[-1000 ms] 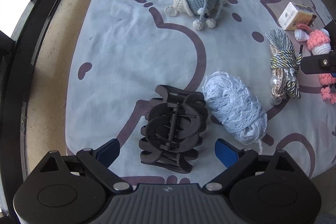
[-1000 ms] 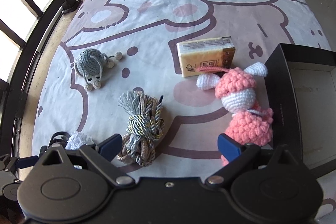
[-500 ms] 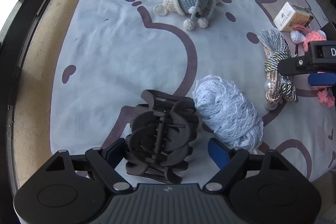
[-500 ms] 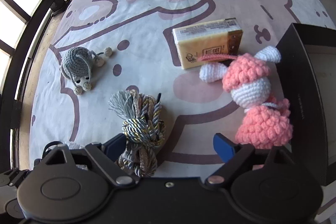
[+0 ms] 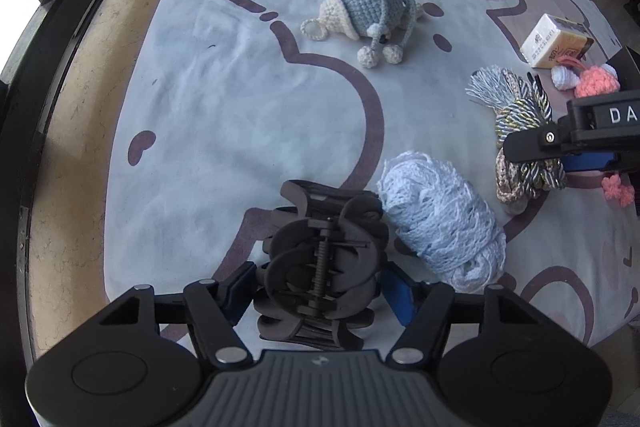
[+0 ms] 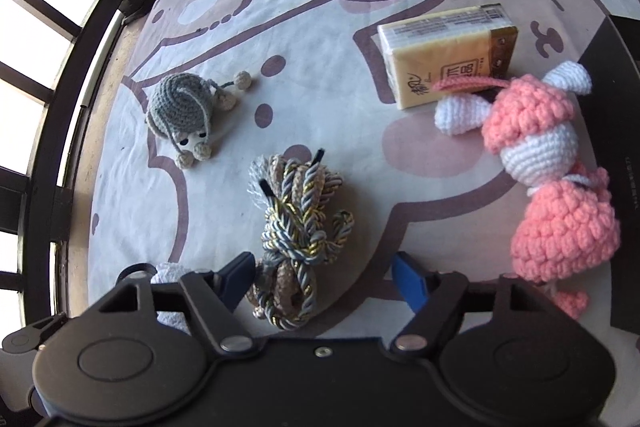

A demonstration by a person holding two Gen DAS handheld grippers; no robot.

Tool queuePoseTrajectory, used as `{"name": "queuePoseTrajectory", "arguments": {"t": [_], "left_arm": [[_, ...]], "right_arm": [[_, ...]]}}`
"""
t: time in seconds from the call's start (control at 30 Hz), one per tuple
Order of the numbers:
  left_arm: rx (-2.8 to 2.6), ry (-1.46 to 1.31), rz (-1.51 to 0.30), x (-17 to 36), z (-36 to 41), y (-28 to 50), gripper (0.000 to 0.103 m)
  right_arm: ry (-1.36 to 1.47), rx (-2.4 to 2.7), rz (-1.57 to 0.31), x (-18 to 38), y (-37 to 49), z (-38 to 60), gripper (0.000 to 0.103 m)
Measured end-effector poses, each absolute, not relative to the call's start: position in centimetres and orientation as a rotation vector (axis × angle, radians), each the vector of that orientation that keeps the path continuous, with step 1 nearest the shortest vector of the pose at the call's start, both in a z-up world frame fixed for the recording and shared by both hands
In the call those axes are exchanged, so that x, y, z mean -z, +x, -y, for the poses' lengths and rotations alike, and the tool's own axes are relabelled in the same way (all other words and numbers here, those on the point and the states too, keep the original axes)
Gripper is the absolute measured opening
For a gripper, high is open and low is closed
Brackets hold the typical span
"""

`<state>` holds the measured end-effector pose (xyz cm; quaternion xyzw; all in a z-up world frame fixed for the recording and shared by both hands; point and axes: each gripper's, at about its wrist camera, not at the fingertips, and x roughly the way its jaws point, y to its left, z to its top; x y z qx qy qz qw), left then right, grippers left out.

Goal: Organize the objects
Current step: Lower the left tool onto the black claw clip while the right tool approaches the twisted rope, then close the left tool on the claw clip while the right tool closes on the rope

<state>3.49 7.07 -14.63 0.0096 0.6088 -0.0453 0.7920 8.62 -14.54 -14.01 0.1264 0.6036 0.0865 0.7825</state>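
White yarn ball (image 5: 442,223) beside hair claw (image 5: 320,263)

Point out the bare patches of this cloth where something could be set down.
Widest free patch: the cloth left of the grey crochet toy, above the black hair claw. Another lies beyond the tissue pack, toward the far edge. Crowded: the right side, where white yarn, cord bundle, pink crochet doll and black box cluster.
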Motion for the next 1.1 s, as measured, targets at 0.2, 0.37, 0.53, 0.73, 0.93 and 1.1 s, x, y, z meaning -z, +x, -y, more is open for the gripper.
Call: {"name": "queuePoseTrajectory", "arguments": {"t": [0.2,0.37,0.53,0.73,0.93,1.1], "left_arm": [[0.067,-0.026,-1.315,14.5,-7.7,3.5,0.067],[0.05,-0.046,-1.318,14.1,-7.8,3.1,0.065],[0.044,-0.062,-1.313,13.5,-7.6,2.8,0.065],[0.024,-0.075,-1.306,12.8,-7.7,2.2,0.065],[0.013,-0.085,-1.295,12.0,-7.5,1.9,0.065],[0.014,-0.075,-1.279,11.2,-7.0,1.7,0.065]], "right_arm": [[0.288,-0.275,-1.312,13.4,8.4,14.6,0.032],[0.238,-0.303,-1.316,12.9,7.8,15.1,0.03],[0.244,-0.293,-1.31,12.5,7.3,16.5,0.029],[0.229,-0.301,-1.315,12.2,6.5,17.3,0.029],[0.247,-0.313,-1.308,11.7,5.6,18.2,0.029],[0.254,-0.312,-1.288,10.9,5.2,19.0,0.029]]}}
